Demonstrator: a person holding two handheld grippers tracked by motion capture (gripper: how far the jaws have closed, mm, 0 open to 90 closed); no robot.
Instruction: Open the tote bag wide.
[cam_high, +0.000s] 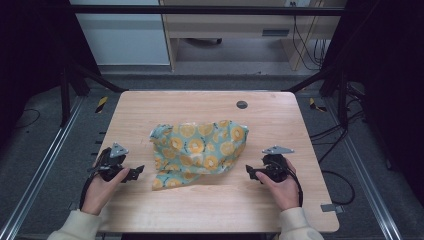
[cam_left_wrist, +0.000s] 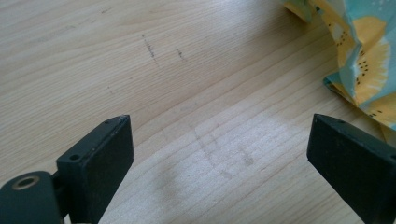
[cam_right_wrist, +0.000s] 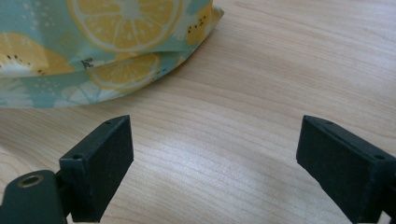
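Cloth (cam_high: 199, 152) (lemon-slice print, no writing) lies crumpled on table (cam_high: 200, 107).

Both hand-held grippers (cam_high: 135, 172) (cam_high: 251, 172) wide open

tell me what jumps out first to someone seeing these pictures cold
A crumpled teal cloth printed with yellow citrus slices lies in a heap at the middle of the wooden table. On either side of it a hand holds a black tool, the left tool and the right tool, both open and pointed inward at the cloth without touching it.
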